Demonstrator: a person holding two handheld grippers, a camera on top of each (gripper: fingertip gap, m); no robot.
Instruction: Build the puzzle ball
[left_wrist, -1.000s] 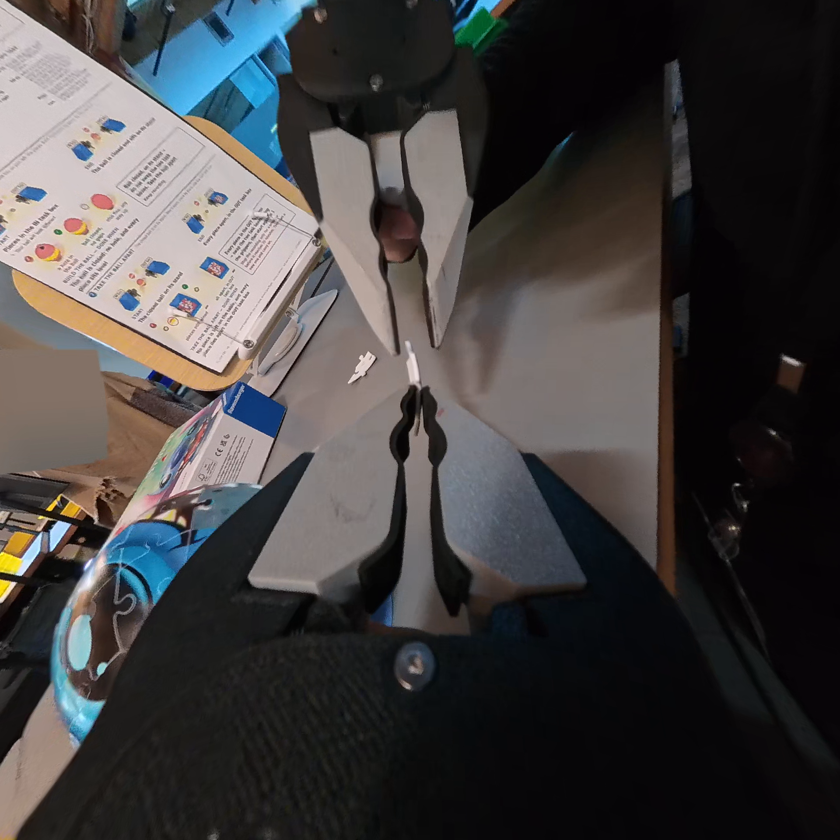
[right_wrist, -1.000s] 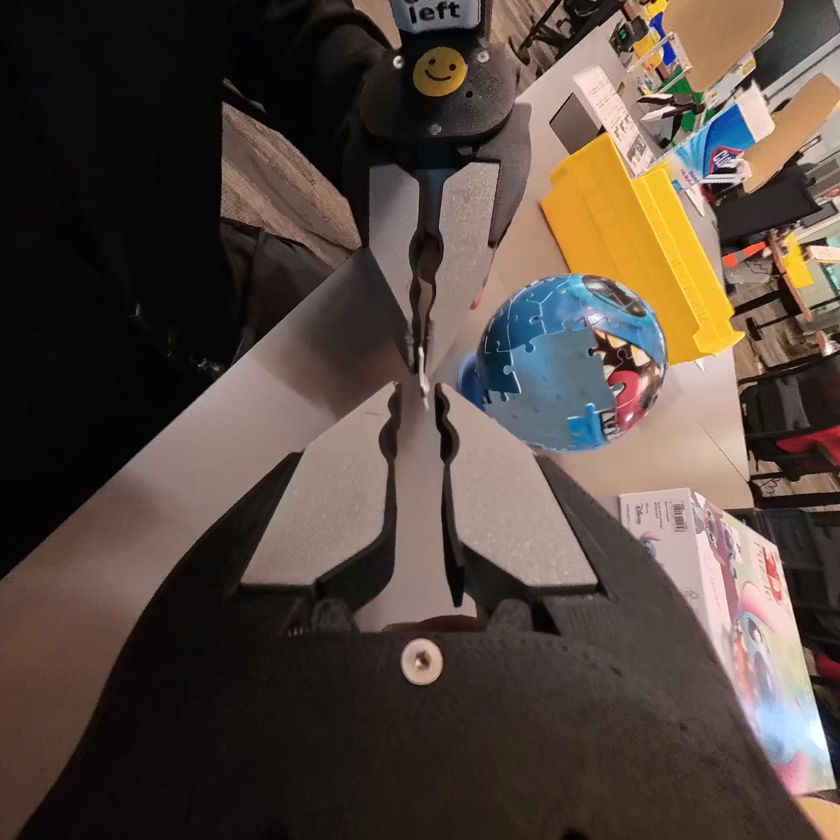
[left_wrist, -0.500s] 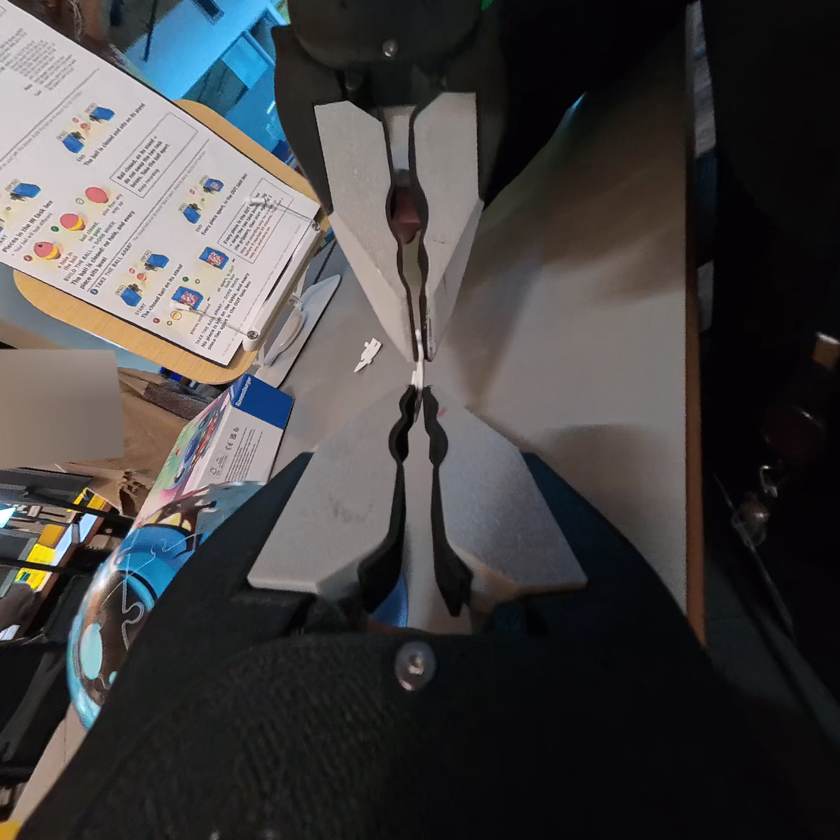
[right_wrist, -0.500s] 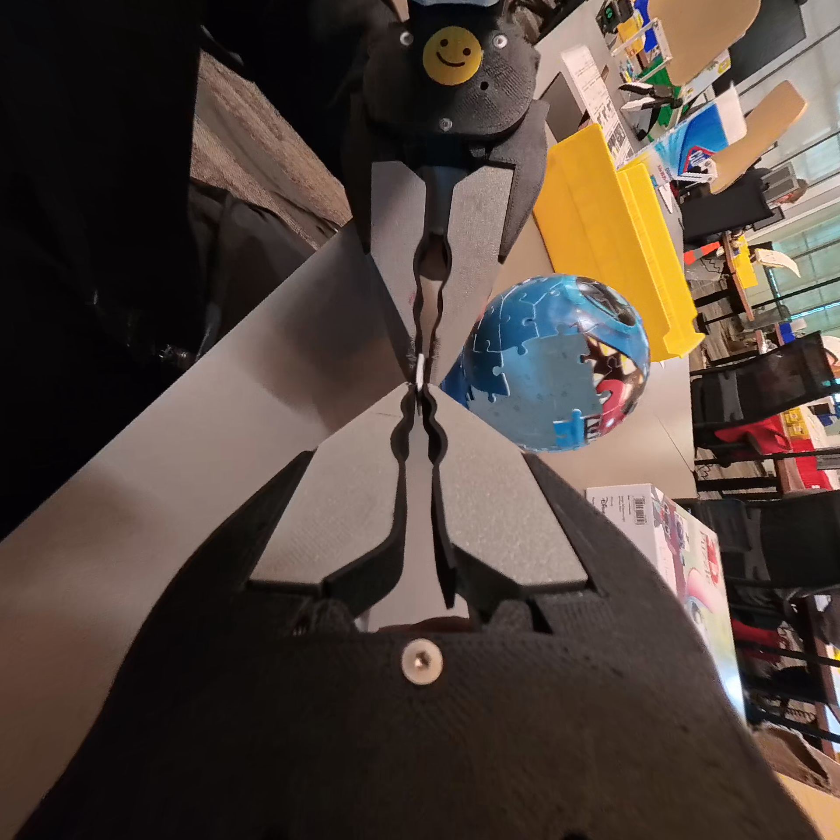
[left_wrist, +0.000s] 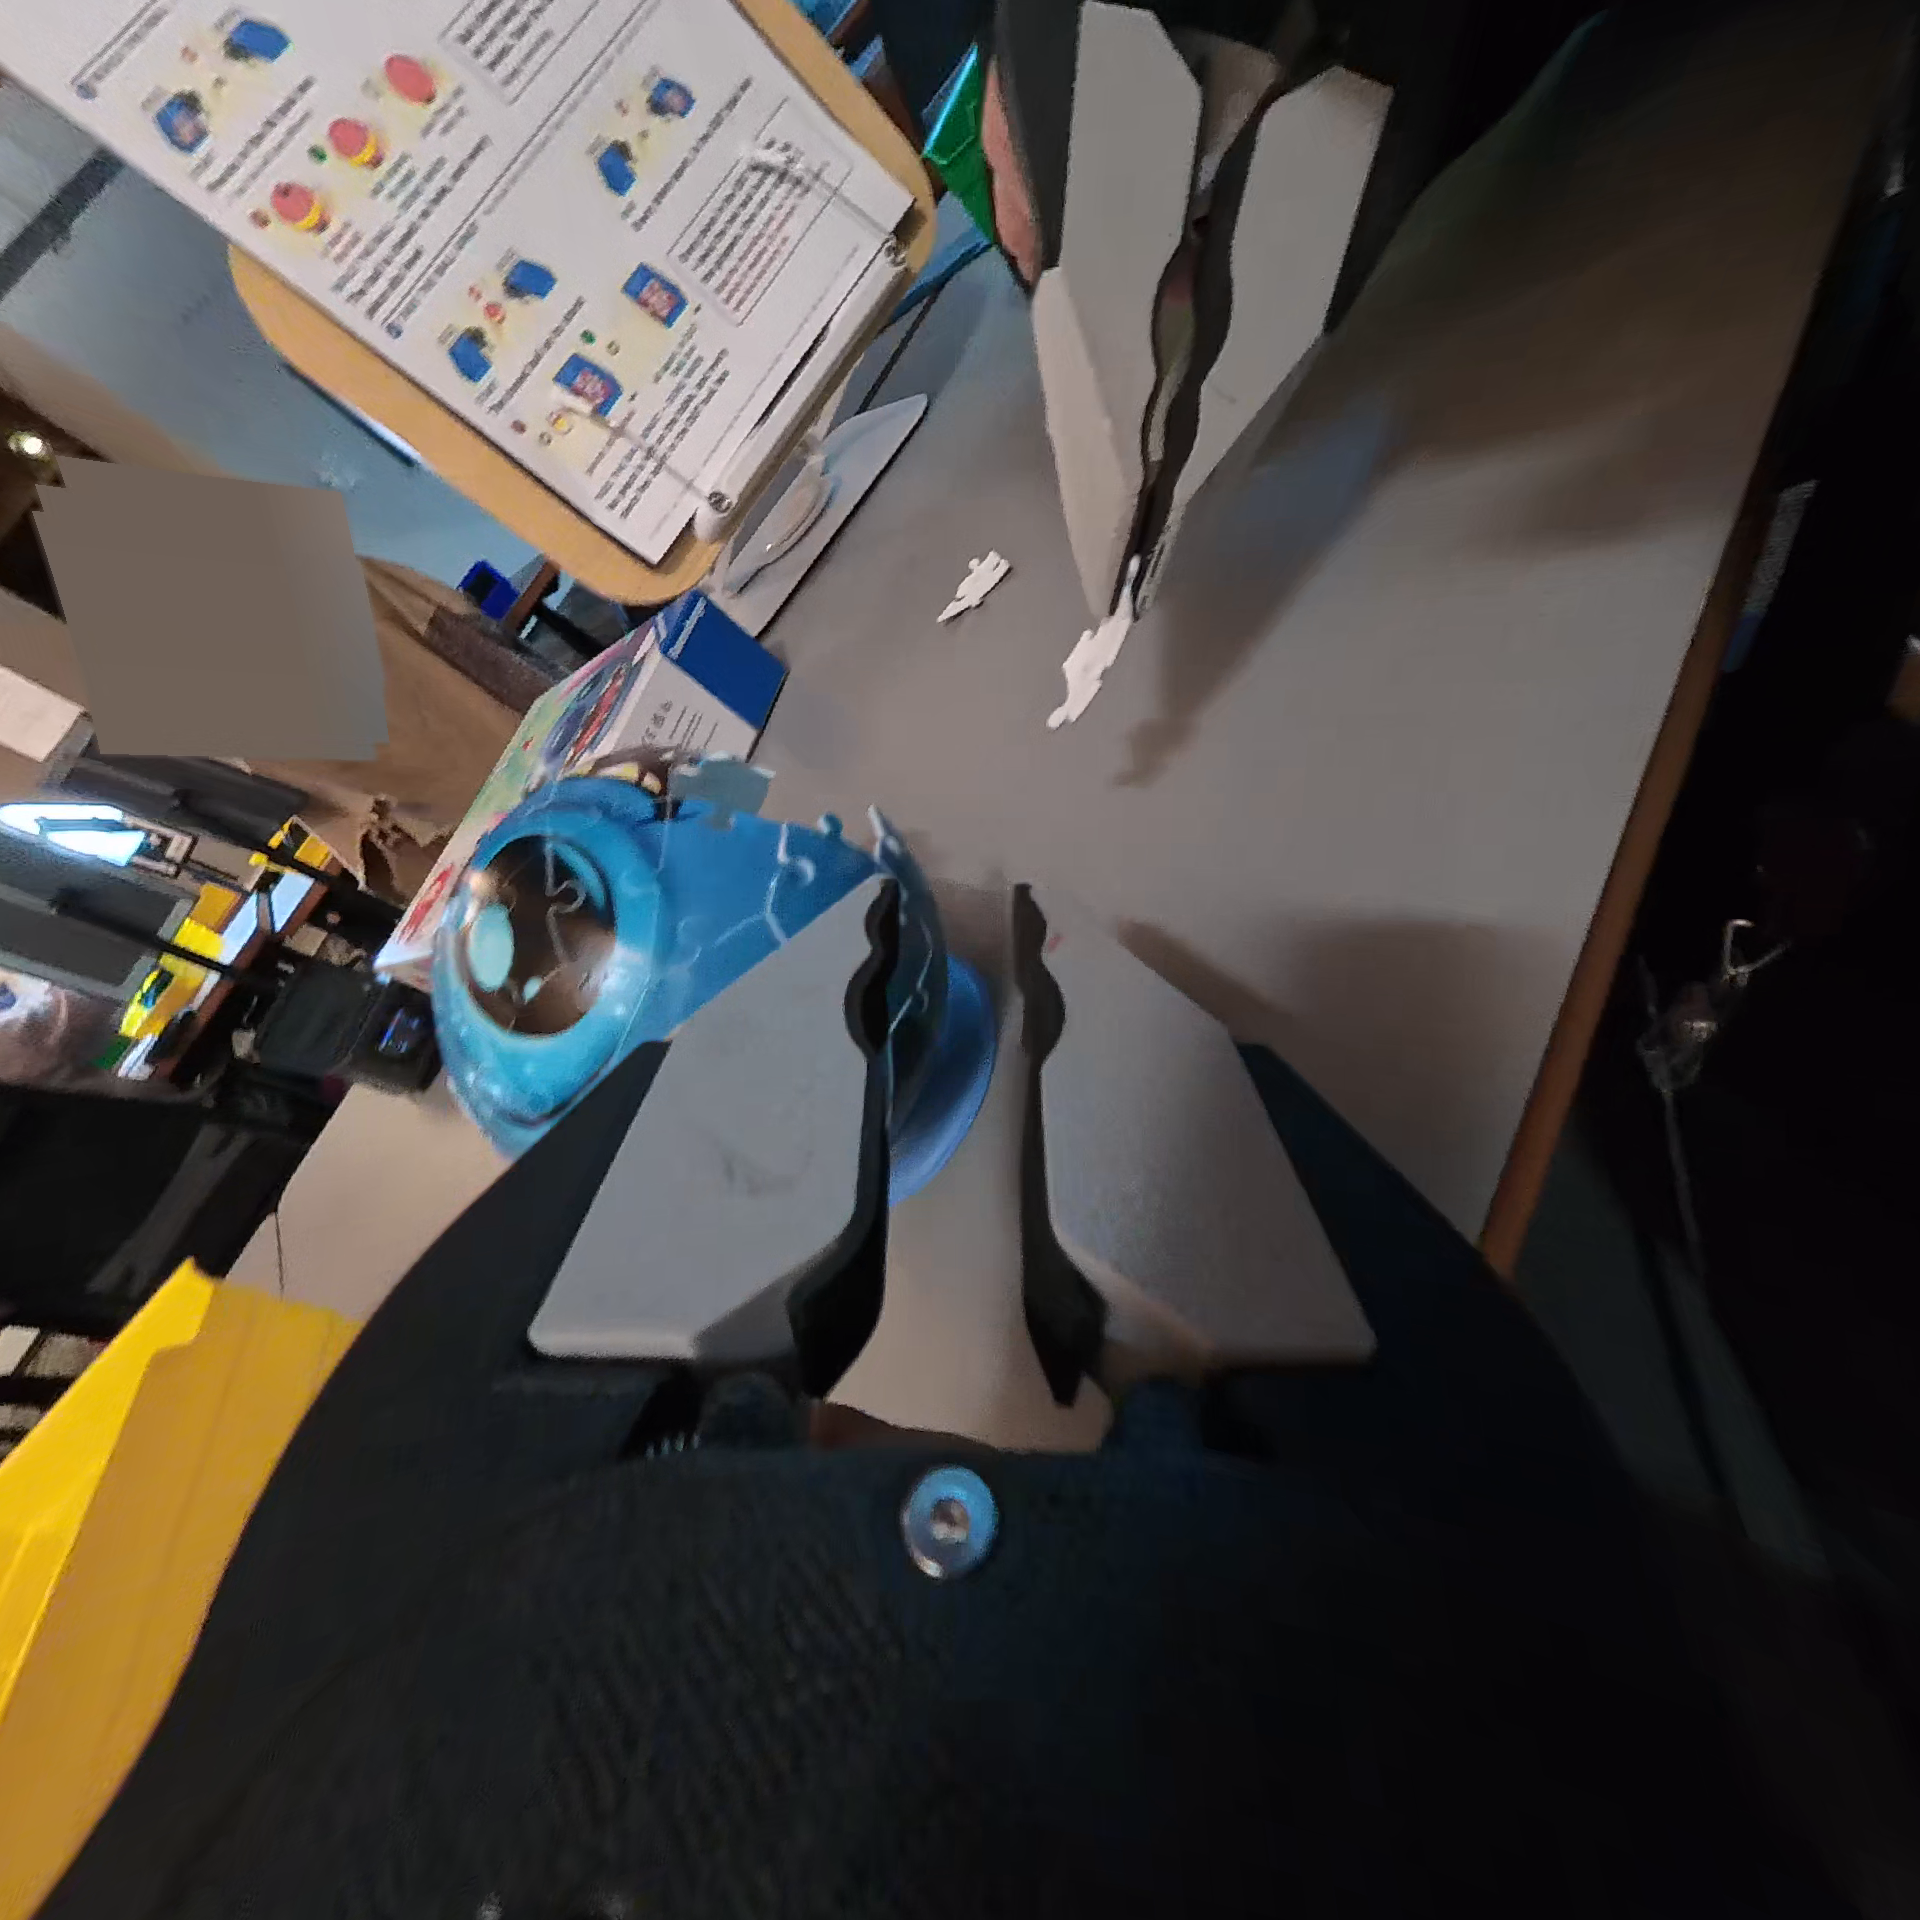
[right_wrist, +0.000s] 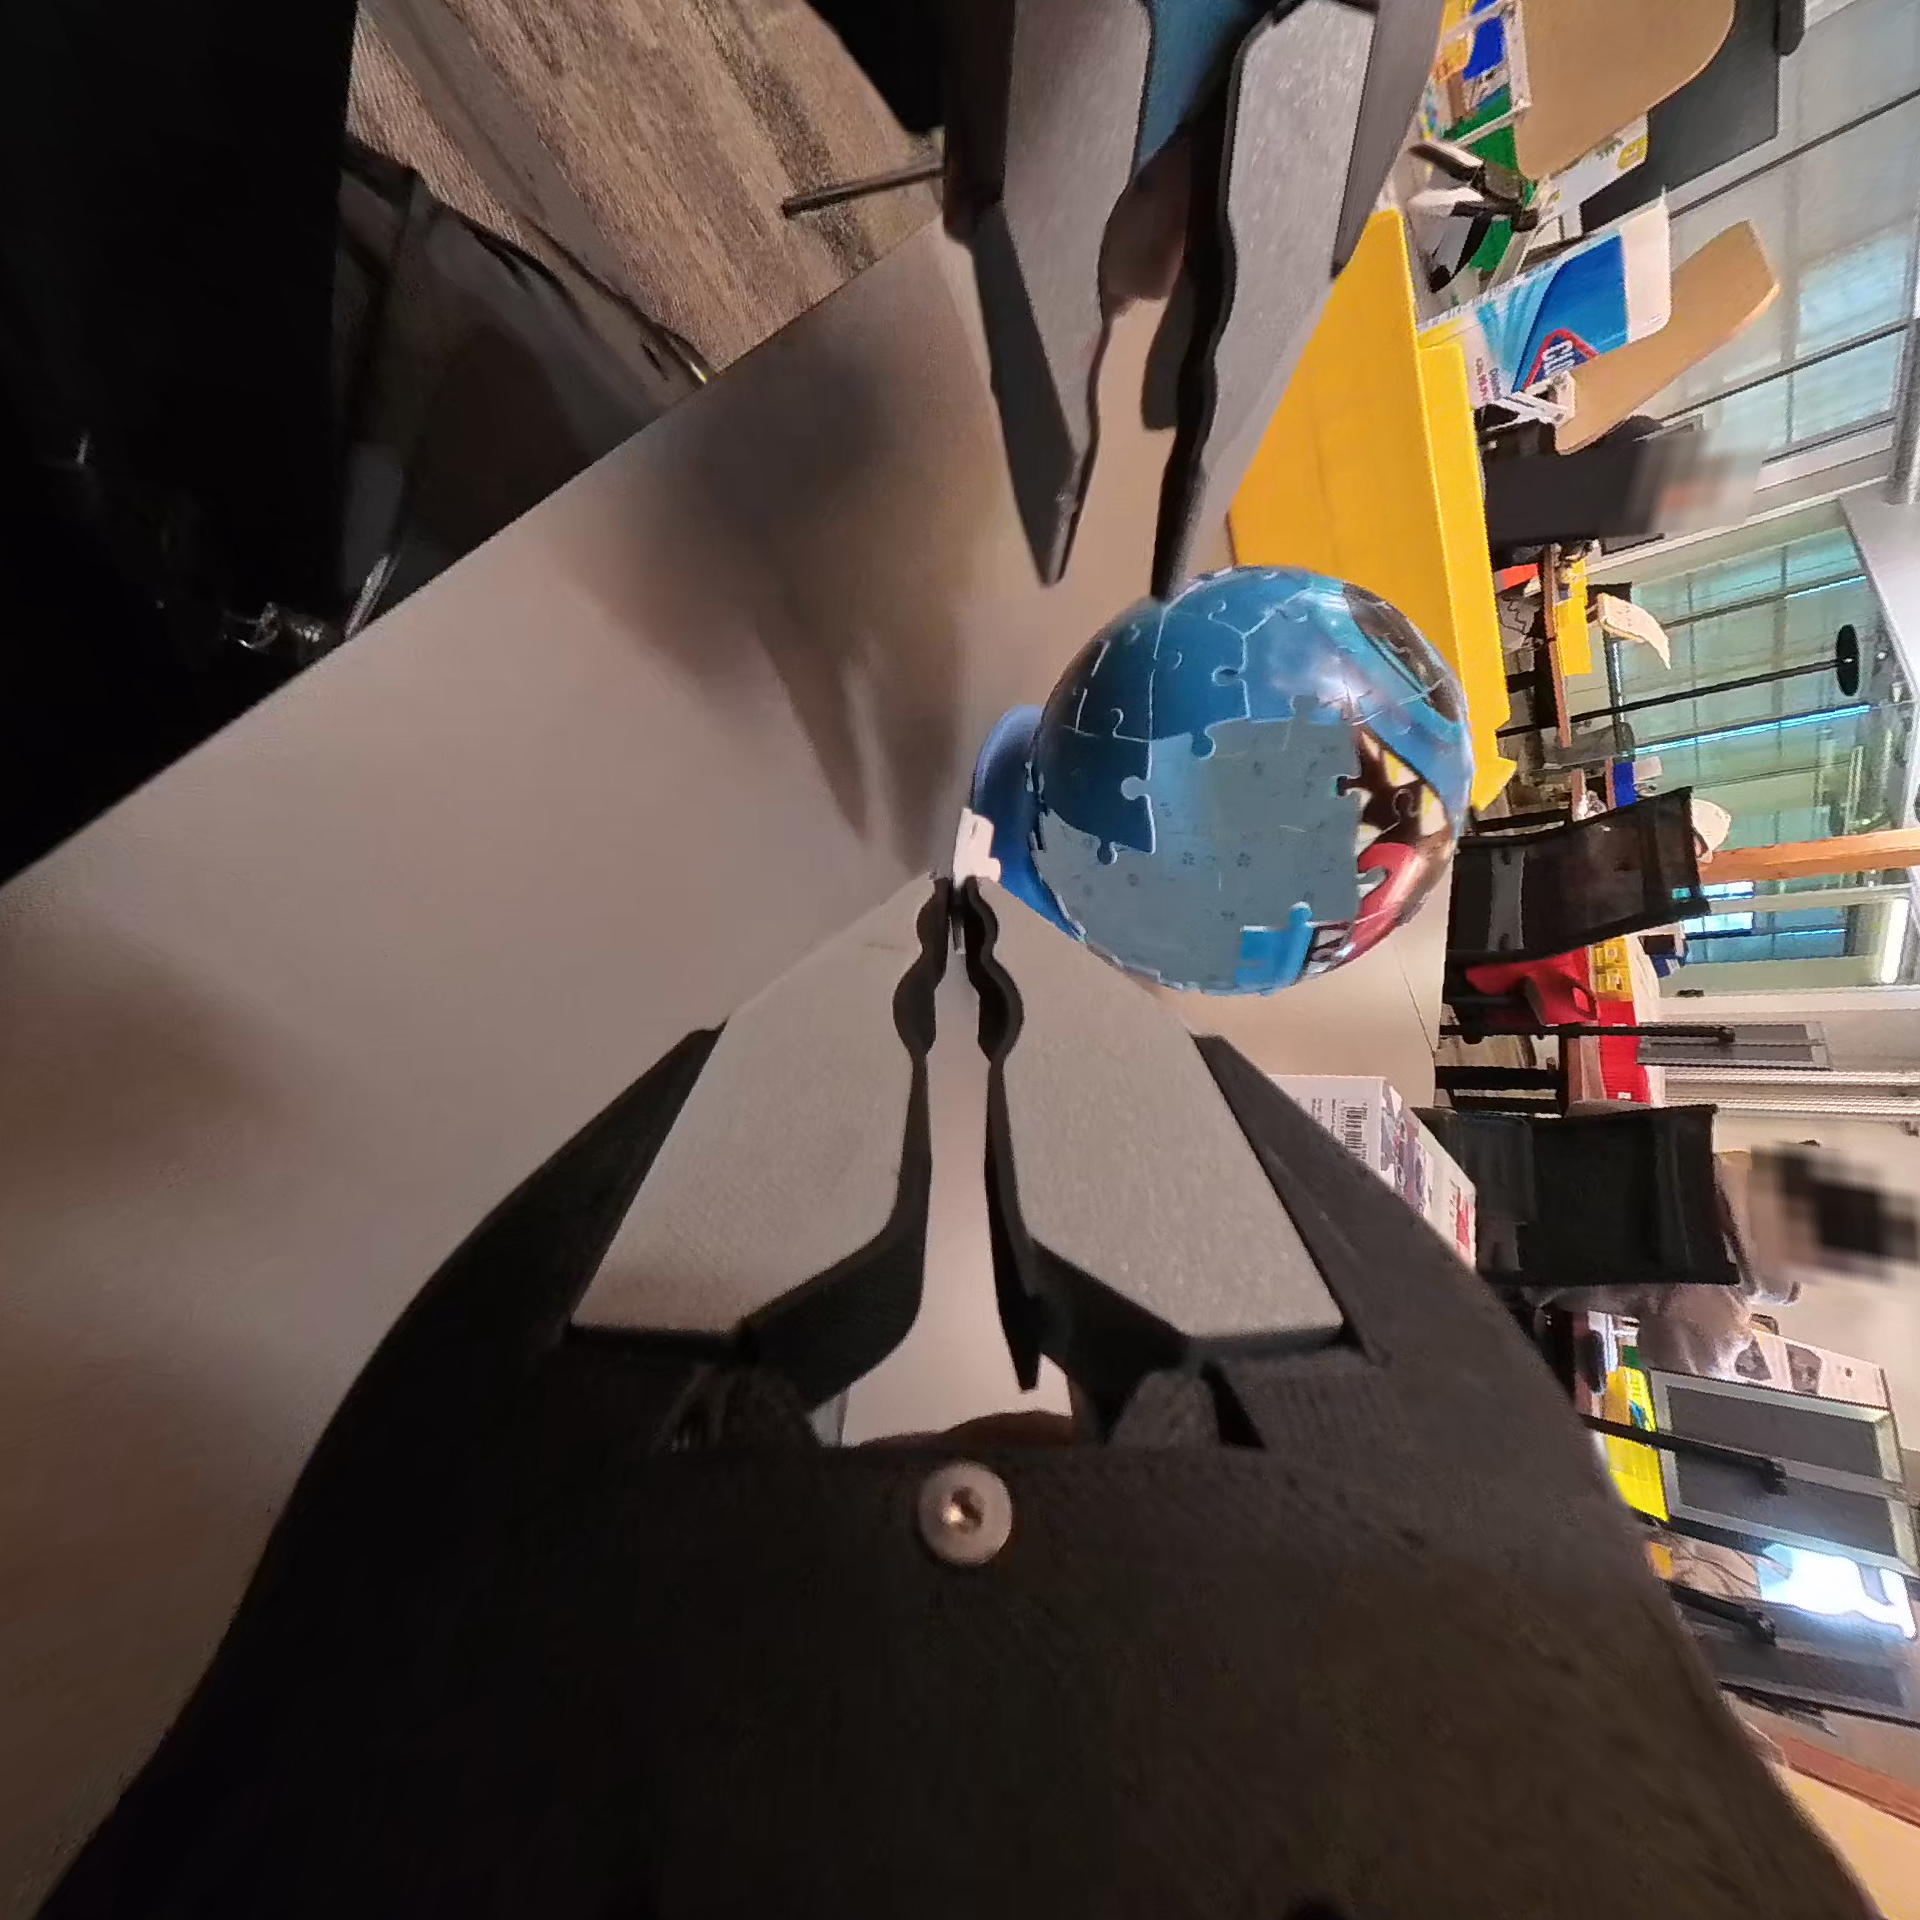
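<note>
The puzzle ball (left_wrist: 582, 935) is mostly blue, partly built, and sits on a blue stand on the grey table (left_wrist: 1351, 779). It also shows in the right wrist view (right_wrist: 1247, 779), with an unfilled patch facing me. My left gripper (left_wrist: 951, 904) is open and empty, its left finger in front of the ball. My right gripper (right_wrist: 961, 899) is shut on a white puzzle piece (right_wrist: 974, 844), held just left of the ball's stand. In the left wrist view the right gripper (left_wrist: 1132, 592) holds that piece (left_wrist: 1089, 665) above the table. The left gripper (right_wrist: 1107, 566) hangs open above the ball.
A second loose white piece (left_wrist: 974, 585) lies on the table. An instruction sheet on a wooden board (left_wrist: 468, 208) stands at the back left. The puzzle box (left_wrist: 665, 686) lies behind the ball. A yellow bin (right_wrist: 1361, 436) sits beyond it. The table's edge (left_wrist: 1621, 883) runs along the right. Spacing between my two grippers at the tips: around 8 cm.
The white piece has passed from my left gripper to my right. The left gripper opened and drew back beside the ball. The right gripper closed on the piece and holds it.
</note>
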